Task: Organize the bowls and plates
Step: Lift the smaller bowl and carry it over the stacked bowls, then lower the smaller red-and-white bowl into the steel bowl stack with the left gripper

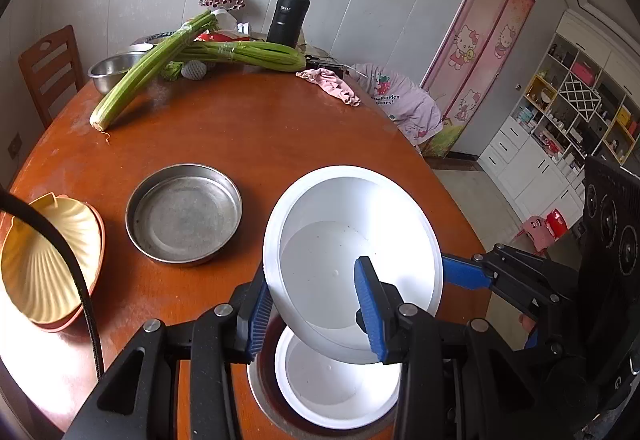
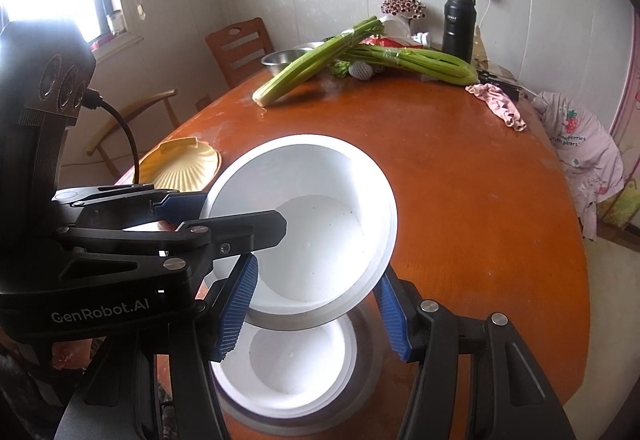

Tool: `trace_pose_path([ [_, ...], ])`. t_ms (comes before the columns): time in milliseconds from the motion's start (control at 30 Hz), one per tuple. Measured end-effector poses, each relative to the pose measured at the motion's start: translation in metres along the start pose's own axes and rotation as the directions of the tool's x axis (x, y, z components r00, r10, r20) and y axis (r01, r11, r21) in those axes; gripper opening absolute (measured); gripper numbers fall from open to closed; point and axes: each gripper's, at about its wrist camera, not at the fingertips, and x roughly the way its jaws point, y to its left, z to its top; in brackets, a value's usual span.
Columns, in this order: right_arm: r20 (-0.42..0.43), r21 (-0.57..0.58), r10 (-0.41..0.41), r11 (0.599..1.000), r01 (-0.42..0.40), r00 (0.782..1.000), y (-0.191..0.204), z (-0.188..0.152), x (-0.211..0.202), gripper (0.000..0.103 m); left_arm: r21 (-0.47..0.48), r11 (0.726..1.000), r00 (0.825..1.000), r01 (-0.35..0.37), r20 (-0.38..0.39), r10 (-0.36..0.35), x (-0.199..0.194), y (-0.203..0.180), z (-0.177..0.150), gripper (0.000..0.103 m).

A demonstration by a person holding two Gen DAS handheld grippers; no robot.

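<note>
just above the orange table (image 1: 248,136), a white bowl (image 1: 352,240) hangs tilted, caught between both sets of tongs. the left tongs (image 1: 316,314) are clamped on its rim at about 7 o'clock, one pad inside and one outside; the right tongs (image 2: 316,310) pinch its lower rim too. directly beneath sits a second white bowl (image 1: 336,388). at 9 o'clock rests a steel pan (image 1: 184,214), and further left a yellow shell dish (image 1: 44,260). celery (image 1: 160,56) lies at 12 o'clock.
</note>
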Motion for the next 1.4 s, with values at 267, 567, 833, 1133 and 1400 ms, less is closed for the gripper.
trace_pose_path([
  [267, -0.001, -0.003, -0.002, 1.0, 0.002, 1.0, 0.009, -0.014, -0.007, 0.06, 0.005, 1.0, 1.0, 0.001, -0.006, -0.001, -0.007, -0.003, -0.017, 0.04],
  [567, -0.017, 0.002, -0.008, 1.0, 0.008, 1.0, 0.011, -0.025, -0.006, 0.06, 0.01, 1.0, 0.999, 0.01, -0.033, -0.01, -0.003, -0.005, -0.03, 0.04],
  [833, -0.035, 0.004, -0.008, 1.0, 0.008, 0.999, 0.013, -0.033, -0.004, 0.06, 0.01, 1.0, 0.999, 0.014, -0.047, -0.013, 0.0, -0.006, -0.036, 0.04],
  [1133, -0.043, 0.01, -0.004, 1.0, 0.004, 0.999, 0.013, -0.038, -0.003, 0.06, 0.012, 1.0, 0.998, 0.011, -0.061, -0.01, 0.003, -0.009, -0.041, 0.04],
  [1400, -0.064, 0.024, 0.005, 1.0, -0.003, 0.998, 0.01, -0.048, 0.001, 0.06, 0.012, 1.0, 0.996, 0.01, -0.088, -0.009, 0.012, -0.01, -0.048, 0.04],
])
